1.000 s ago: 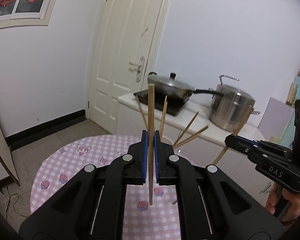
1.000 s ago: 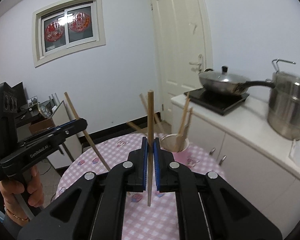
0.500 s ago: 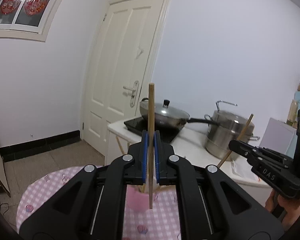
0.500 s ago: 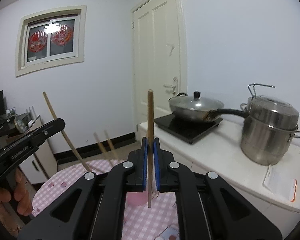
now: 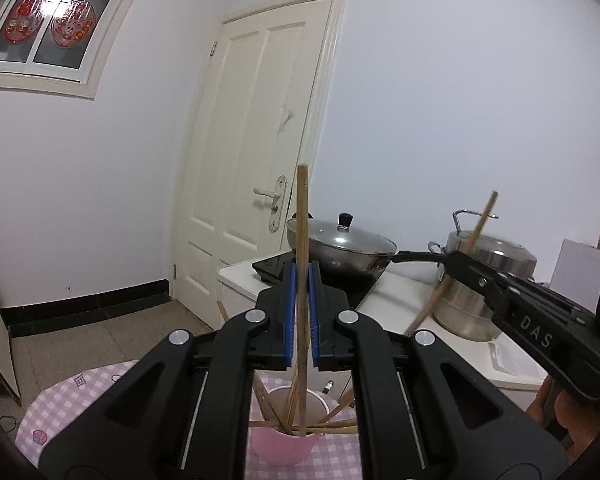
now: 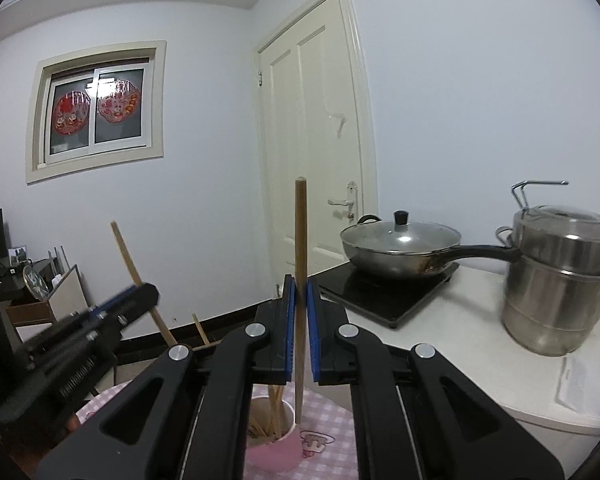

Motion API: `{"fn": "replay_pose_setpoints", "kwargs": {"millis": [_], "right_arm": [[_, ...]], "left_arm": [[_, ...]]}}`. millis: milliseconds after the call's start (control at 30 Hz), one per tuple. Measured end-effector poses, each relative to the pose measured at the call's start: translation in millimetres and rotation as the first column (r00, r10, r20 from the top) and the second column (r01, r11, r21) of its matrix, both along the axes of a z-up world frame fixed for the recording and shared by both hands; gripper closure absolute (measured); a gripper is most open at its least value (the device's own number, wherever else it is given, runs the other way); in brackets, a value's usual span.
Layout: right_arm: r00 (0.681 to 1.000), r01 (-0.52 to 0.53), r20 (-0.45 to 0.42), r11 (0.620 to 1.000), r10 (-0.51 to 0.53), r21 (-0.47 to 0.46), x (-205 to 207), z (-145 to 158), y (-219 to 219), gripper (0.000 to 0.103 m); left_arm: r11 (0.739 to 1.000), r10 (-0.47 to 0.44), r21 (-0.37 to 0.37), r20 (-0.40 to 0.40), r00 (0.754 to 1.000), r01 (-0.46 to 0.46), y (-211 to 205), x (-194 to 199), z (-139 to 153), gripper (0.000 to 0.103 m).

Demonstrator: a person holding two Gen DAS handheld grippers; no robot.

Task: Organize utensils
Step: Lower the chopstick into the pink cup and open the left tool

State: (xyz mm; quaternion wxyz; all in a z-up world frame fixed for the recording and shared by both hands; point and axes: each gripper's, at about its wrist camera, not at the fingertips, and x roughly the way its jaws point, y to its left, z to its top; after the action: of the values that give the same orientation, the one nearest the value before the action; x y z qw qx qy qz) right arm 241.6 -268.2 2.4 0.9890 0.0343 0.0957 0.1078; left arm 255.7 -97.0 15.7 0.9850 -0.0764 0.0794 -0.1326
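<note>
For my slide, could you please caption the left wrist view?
Left hand-held gripper holds one chopstick upright above the pink cup of chopsticks.

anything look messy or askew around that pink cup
Yes. The chopsticks in the pink cup are a jumble: some stand nearly upright, others lie almost flat across the rim and poke out sideways. Each gripper is shut on one upright chopstick above it.

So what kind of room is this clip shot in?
Most likely a small home kitchen with a dining corner: a lidded wok sits on an induction cooktop beside a steel steamer pot on a white counter.
</note>
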Motion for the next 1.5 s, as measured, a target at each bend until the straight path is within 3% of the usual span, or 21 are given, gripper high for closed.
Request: {"fn": "replay_pose_setpoints", "kwargs": {"millis": [267, 633, 900, 1233, 1500], "right_arm": [[0.998, -0.046, -0.033, 0.999, 0.047, 0.020, 16, -13, 5, 0.098], [0.994, -0.067, -0.082, 0.998, 0.068, 0.015, 17, -26, 11, 0.098], [0.992, -0.068, -0.107, 0.997, 0.070, 0.024, 18, -33, 9, 0.098], [0.986, -0.081, -0.141, 0.996, 0.084, 0.030, 22, -44, 9, 0.098], [0.982, -0.082, -0.164, 0.995, 0.089, 0.049, 23, -52, 5, 0.098]], "left_arm": [[1.000, -0.003, 0.011, 0.078, 0.997, 0.002, 3, -7, 2, 0.097], [0.999, 0.021, 0.044, 0.081, 0.996, -0.024, -7, 4, -3, 0.097], [0.999, 0.033, 0.015, 0.112, 0.993, -0.034, -1, 4, 2, 0.097], [0.998, 0.025, 0.057, 0.076, 0.997, -0.029, -11, 14, -21, 0.097], [0.995, 0.004, 0.096, -0.014, 1.000, -0.003, -12, 20, -45, 0.097]]}}
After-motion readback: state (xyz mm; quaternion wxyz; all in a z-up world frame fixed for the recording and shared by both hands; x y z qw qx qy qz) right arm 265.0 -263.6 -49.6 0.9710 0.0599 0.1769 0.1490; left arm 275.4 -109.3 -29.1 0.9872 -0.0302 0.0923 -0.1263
